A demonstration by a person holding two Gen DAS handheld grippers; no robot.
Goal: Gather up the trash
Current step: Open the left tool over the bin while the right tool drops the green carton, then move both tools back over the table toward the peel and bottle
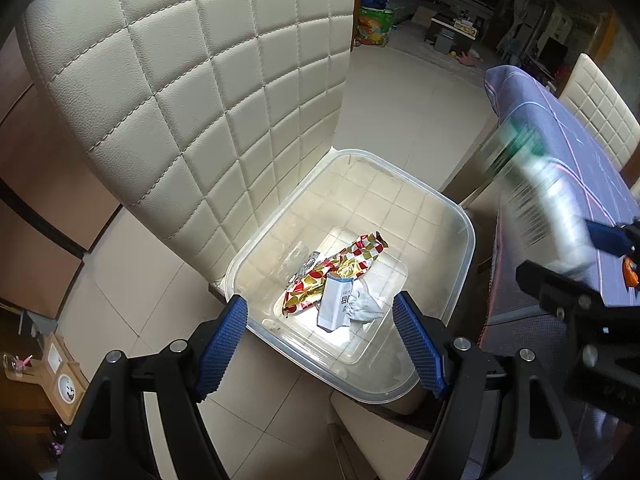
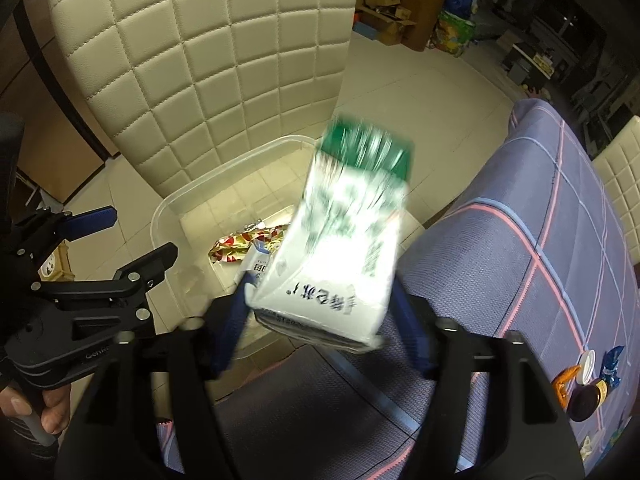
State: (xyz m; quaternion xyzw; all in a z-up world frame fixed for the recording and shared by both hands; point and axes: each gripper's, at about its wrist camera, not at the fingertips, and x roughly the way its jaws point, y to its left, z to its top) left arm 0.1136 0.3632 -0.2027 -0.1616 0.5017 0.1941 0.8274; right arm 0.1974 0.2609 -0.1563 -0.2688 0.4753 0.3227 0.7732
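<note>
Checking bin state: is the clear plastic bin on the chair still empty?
No, the clear plastic bin already holds a red-and-gold foil wrapper and a small white carton.

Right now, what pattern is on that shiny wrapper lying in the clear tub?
Red, white and gold patches on the wrapper, clearest in the left wrist view.
</note>
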